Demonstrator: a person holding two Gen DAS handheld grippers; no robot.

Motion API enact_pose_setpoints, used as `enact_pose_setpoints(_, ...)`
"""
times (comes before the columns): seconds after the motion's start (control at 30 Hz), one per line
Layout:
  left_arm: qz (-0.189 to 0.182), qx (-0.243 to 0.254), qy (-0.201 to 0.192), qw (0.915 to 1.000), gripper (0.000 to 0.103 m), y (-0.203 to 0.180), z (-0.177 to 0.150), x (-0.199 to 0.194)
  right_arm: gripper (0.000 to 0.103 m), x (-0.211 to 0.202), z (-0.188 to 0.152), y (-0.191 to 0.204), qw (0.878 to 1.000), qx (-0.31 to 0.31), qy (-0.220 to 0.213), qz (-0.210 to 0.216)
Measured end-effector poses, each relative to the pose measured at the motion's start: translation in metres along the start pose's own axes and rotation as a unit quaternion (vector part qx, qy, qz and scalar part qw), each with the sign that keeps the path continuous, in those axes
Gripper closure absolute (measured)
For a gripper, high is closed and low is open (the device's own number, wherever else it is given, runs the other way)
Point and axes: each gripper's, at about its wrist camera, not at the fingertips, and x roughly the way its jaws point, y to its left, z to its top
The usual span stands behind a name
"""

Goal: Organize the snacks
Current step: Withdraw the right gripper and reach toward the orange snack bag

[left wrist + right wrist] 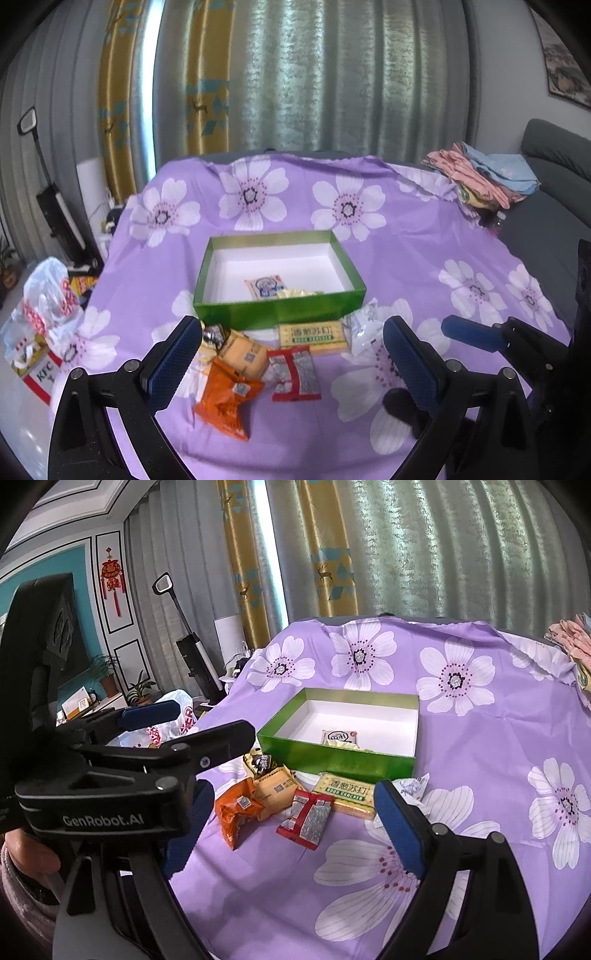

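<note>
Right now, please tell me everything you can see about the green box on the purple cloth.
The green rectangular box, seemingly glossy cardboard, lies open and lidless on the purple flowered cloth. Its outer walls are shiny green, the inside white with a golden-green upper band. It is mostly empty: a small printed packet and a pale yellowish wrapper lie near its front wall. More snack packets lie just before it. No tool touches it.

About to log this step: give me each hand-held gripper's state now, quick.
Left hand-held gripper: open, holding nothing.
Right hand-held gripper: open, holding nothing.
</note>
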Motion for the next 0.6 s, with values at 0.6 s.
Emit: enact_pose_setpoints(0.6, -0.047, -0.166, 0.110, 0.9789, 0.005, 0.115, -0.091, 0.032, 0.014, 0.041, -0.047, 0.010, 0.996, 0.018, 0.080, 0.035)
